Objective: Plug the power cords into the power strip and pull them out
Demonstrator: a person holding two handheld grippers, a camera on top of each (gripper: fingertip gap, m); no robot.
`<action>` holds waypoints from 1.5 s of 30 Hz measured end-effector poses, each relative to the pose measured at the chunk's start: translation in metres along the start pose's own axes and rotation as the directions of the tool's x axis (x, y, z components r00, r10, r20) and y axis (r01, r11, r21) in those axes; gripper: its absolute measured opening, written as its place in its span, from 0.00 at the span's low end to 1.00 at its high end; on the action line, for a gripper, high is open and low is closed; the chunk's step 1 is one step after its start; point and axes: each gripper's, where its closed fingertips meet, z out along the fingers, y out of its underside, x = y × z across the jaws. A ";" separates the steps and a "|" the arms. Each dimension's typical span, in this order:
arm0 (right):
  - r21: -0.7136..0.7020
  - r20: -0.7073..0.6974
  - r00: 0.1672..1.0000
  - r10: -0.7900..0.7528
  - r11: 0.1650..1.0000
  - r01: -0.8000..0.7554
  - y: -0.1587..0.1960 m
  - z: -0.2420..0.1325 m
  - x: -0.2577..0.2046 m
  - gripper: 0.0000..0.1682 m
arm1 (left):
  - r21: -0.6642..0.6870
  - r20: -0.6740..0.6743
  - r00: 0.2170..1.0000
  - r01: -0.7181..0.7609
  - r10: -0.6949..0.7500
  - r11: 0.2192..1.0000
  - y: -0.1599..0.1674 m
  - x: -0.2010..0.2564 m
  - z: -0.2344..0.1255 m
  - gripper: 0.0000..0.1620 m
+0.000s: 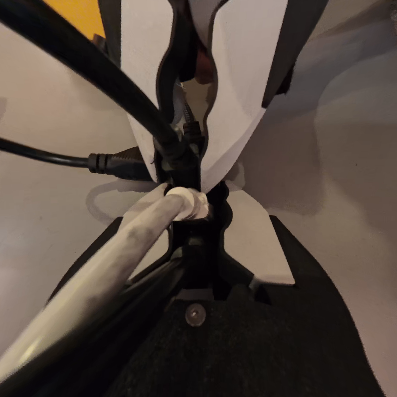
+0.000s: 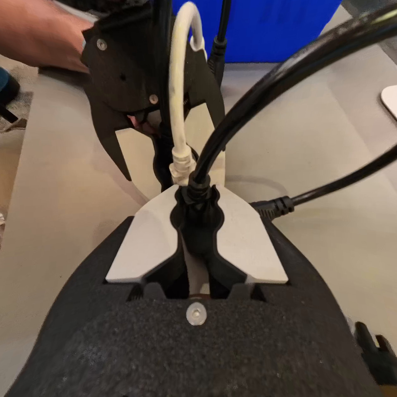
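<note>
On the pale table (image 2: 64,193), the power strip (image 2: 220,169) is largely hidden between both grippers. It could be dragged or lifted if the pull is skewed. The right gripper (image 2: 196,206) is clamped narrowly on the black plug (image 2: 198,225); the left gripper (image 1: 193,206) is closed around the white plug (image 1: 191,203)

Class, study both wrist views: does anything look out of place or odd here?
Nothing looks damaged or spilled. The right gripper is clamped on a black plug, the left gripper on a white plug; their cords merely cross closely.
</note>
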 end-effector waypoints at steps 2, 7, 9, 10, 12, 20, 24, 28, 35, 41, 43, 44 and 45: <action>-0.016 -0.011 1.000 0.000 1.000 0.000 0.000 0.000 0.001 0.14 | 0.003 0.008 1.000 0.005 -0.005 1.000 0.000 -0.002 0.000 0.28; 0.006 -0.012 1.000 0.009 1.000 -0.009 0.005 -0.006 -0.001 0.15 | 0.002 -0.006 1.000 0.000 0.000 1.000 0.000 0.000 0.001 0.28; 0.000 0.003 1.000 0.019 1.000 -0.019 0.005 -0.006 -0.001 0.14 | 0.001 -0.005 1.000 -0.005 0.005 1.000 -0.001 0.001 0.001 0.28; -0.008 0.007 1.000 0.021 1.000 -0.021 0.003 -0.004 0.000 0.14 | 0.000 -0.003 1.000 -0.008 0.008 1.000 -0.001 0.000 0.001 0.28; -0.025 -0.005 1.000 0.003 1.000 -0.003 0.000 0.000 0.000 0.14 | 0.001 0.003 1.000 -0.005 0.005 1.000 0.000 -0.001 0.000 0.27; -0.019 -0.008 1.000 0.008 1.000 -0.008 0.005 -0.006 -0.003 0.14 | 0.002 -0.012 1.000 -0.005 0.005 1.000 0.000 0.001 0.001 0.27; -0.055 -0.012 1.000 -0.021 0.998 0.020 0.000 -0.001 -0.001 0.15 | -0.003 0.007 1.000 -0.008 0.008 1.000 0.000 -0.002 0.001 0.28; 0.085 -0.148 0.989 0.007 0.996 0.006 -0.021 -0.064 0.033 0.15 | -0.001 0.008 1.000 0.014 -0.014 1.000 0.006 -0.007 -0.005 0.27; 0.135 -0.055 0.994 0.097 0.987 -0.089 -0.037 -0.054 -0.004 0.15 | 0.001 0.007 1.000 0.007 -0.007 1.000 0.004 -0.007 -0.003 0.27; 0.089 -0.036 0.977 0.209 0.975 -0.205 -0.025 -0.047 -0.008 0.15 | -0.007 0.036 0.999 0.026 -0.025 1.000 0.004 -0.009 -0.004 0.28; 0.002 -0.138 0.974 0.181 0.983 -0.182 -0.011 -0.050 -0.006 0.15 | -0.048 0.048 0.997 0.060 -0.057 0.997 0.009 -0.009 -0.007 0.32; -0.051 -0.205 0.969 0.138 0.987 -0.152 -0.005 -0.056 -0.004 0.15 | -0.085 0.050 0.996 0.077 -0.073 0.993 0.013 -0.008 -0.010 0.35; -0.105 -0.265 0.960 0.094 0.987 -0.126 0.000 -0.063 -0.003 0.15 | -0.115 0.051 0.995 0.095 -0.090 0.989 0.016 -0.006 -0.014 0.38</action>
